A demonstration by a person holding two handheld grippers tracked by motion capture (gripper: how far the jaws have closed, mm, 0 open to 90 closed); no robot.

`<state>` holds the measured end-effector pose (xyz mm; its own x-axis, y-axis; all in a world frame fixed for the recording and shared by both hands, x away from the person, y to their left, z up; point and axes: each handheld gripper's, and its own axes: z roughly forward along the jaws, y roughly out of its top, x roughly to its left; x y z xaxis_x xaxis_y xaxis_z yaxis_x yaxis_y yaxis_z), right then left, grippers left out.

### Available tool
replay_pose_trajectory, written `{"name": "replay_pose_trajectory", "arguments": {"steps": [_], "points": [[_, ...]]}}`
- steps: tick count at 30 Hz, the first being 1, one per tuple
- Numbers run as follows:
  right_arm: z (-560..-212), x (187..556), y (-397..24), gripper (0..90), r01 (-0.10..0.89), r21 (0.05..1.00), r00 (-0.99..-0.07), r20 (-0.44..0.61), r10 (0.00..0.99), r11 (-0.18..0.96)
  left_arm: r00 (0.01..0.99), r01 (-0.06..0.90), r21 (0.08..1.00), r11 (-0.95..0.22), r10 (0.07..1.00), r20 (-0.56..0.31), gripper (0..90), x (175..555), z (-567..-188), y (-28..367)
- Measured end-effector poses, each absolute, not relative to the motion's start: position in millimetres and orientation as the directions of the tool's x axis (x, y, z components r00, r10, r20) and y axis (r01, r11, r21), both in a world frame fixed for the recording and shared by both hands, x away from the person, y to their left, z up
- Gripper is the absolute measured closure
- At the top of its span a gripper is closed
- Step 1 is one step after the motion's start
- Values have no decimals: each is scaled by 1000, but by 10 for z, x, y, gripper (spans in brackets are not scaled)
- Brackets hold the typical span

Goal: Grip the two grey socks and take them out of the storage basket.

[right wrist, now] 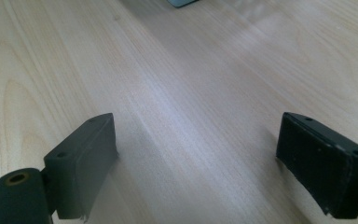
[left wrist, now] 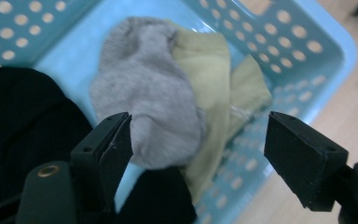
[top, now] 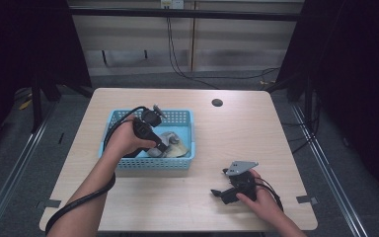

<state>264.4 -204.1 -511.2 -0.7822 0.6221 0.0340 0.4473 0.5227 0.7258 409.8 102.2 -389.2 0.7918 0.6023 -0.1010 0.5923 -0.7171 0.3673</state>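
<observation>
Grey sock (left wrist: pixel 151 105): soft, crumpled, overlapping a pale yellow sock (left wrist: pixel 214 84) at its 3 o'clock, in blue basket (left wrist: pixel 326 51).
Left gripper (left wrist: pixel 198 144): fingers wide, holding nothing.
Right gripper (right wrist: pixel 196 163): fingers wide, holding nothing.

Both tongs — left (left wrist: pixel 198 154), right (right wrist: pixel 198 163) — agape

The pale wooden table (top: pixel 187 197) has a small dark round hole (top: pixel 217 102) near its far edge. Beyond it, black cables (top: pixel 177 64) hang down a light panelled wall (top: pixel 237 44) — dark curtains, or perhaps screens, flank both sides (top: pixel 355 74) — above a grey floor (top: pixel 10 163).
</observation>
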Motion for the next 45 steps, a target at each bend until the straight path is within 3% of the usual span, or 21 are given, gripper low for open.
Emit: {"name": "replay_pose_trajectory", "arguments": {"steps": [19,24,29,32,37,45], "points": [[-5113,2644,-2040,116,447,726,-782,34,622,523,704,692,313,-650,704,-94,255,4386,-4287,853],[-5112,2642,-2040,116,447,726,-782,34,622,523,680,720,290,-631,726,-108,371,4410,-4314,899],[-5111,2642,-2040,116,447,725,-782,32,623,524,692,714,253,-653,712,-116,672,4398,-4285,915],[-5110,2641,-2041,116,448,724,-781,33,623,524,695,712,238,-661,711,-106,764,4383,-4217,917],[-5110,2642,-2041,116,448,725,-782,33,623,524,702,705,216,-676,707,-81,838,4377,-4045,959],[-5111,2642,-2041,116,448,725,-782,34,622,523,714,690,230,-686,698,-59,851,4356,-3783,1011]]}}
